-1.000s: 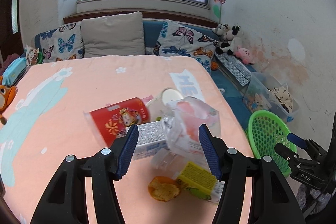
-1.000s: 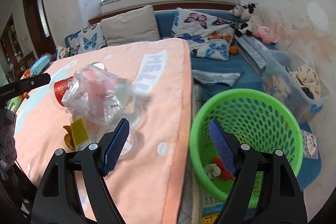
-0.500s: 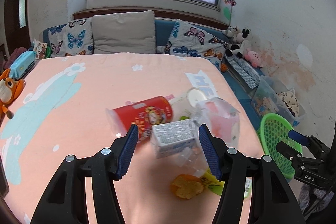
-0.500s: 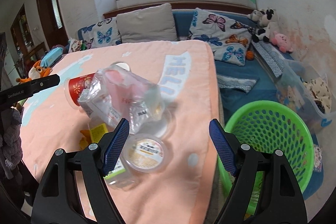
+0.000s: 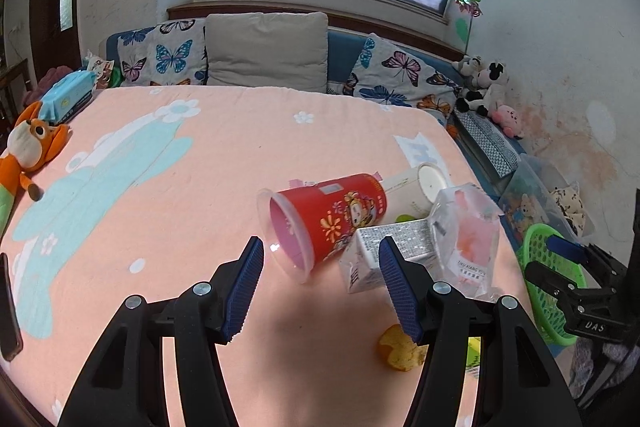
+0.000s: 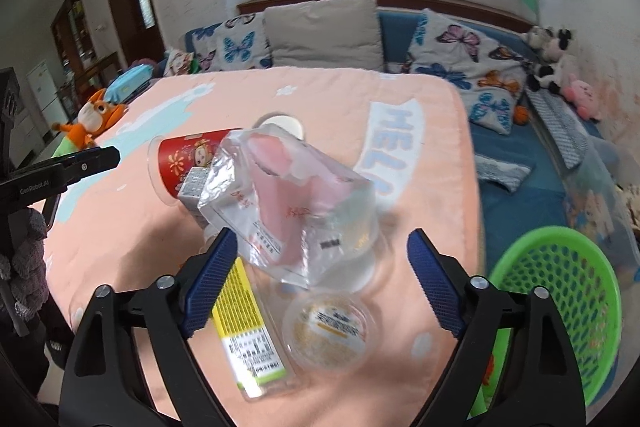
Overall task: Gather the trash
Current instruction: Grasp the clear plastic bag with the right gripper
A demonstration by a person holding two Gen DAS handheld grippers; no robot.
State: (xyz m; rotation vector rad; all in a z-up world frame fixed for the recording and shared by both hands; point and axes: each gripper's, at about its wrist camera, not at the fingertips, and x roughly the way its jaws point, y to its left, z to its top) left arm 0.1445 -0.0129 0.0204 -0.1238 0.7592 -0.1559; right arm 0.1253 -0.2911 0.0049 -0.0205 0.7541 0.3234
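A pile of trash lies on the pink bed cover [image 5: 200, 167]. It holds a red cup on its side [image 5: 324, 219], a white paper cup [image 5: 416, 191], a silver carton [image 5: 384, 251], a clear plastic bag with pink inside [image 6: 296, 203], a yellow-labelled bottle [image 6: 244, 331], a round clear lidded tub [image 6: 328, 331] and an orange peel [image 5: 400, 347]. My left gripper [image 5: 320, 287] is open and empty, just short of the red cup. My right gripper [image 6: 320, 283] is open and empty, over the bag and tub. The green basket [image 6: 560, 299] stands on the floor at the right.
A fox plush [image 5: 28, 151] and a blue wipes pack [image 5: 68, 97] lie at the bed's left edge. Pillows [image 5: 264, 51] line the blue sofa behind. Plush toys [image 5: 488, 87] and a clear storage box [image 5: 548, 203] sit along the right wall.
Both grippers have swung left and pulled back from the pile. The left one now faces the red cup. The right one moved from over the basket to over the bag. Both stayed open.
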